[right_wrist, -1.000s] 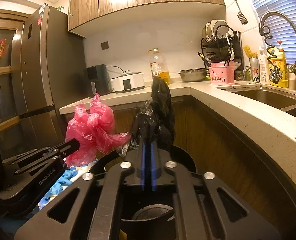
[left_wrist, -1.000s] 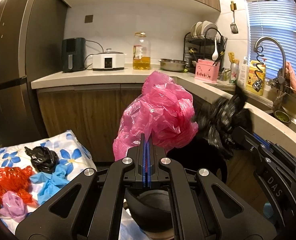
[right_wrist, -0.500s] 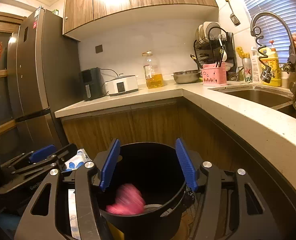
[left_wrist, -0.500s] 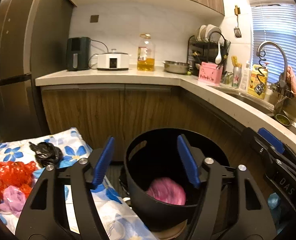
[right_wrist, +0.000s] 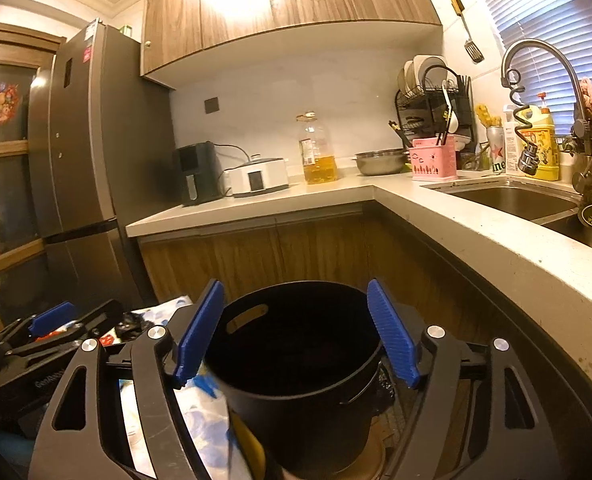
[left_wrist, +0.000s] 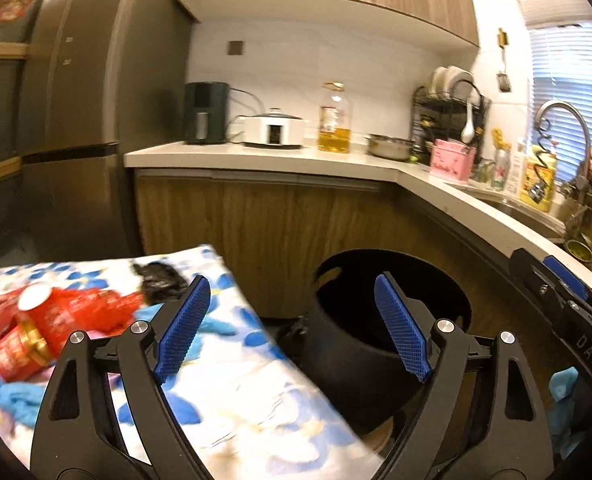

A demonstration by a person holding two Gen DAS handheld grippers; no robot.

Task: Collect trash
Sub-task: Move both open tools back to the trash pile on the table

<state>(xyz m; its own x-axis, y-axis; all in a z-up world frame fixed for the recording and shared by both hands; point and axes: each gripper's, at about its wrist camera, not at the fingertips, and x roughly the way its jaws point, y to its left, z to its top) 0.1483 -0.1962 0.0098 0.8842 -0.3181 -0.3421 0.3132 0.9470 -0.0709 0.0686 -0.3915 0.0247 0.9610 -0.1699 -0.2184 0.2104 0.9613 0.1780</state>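
Observation:
A black trash bin (left_wrist: pixel 348 360) stands on the floor by the cabinets, and its dark inside hides its contents. My left gripper (left_wrist: pixel 291 280) hovers between the bin and a floral cloth (left_wrist: pixel 255 392), its jaws opening with nothing between them. On the cloth lie a black bag (left_wrist: pixel 159 280), red wrappers and cans (left_wrist: pixel 67 312), and blue gloves (left_wrist: pixel 7 396). Over the bin (right_wrist: pixel 296 400) my right gripper (right_wrist: pixel 295 285) is also opening, its jaws empty. Each gripper shows at the edge of the other's view.
An L-shaped countertop (right_wrist: pixel 496 248) with a sink (right_wrist: pixel 512 200) runs along the right, above wooden cabinets (left_wrist: pixel 275 232). Appliances, an oil bottle (right_wrist: pixel 318 152) and a dish rack stand on it. A tall grey fridge (right_wrist: pixel 79 160) is at the left.
Both grippers went from shut to wide open. The pink bag and the black bag left them and dropped into the bin. The left gripper swung left toward the floral cloth.

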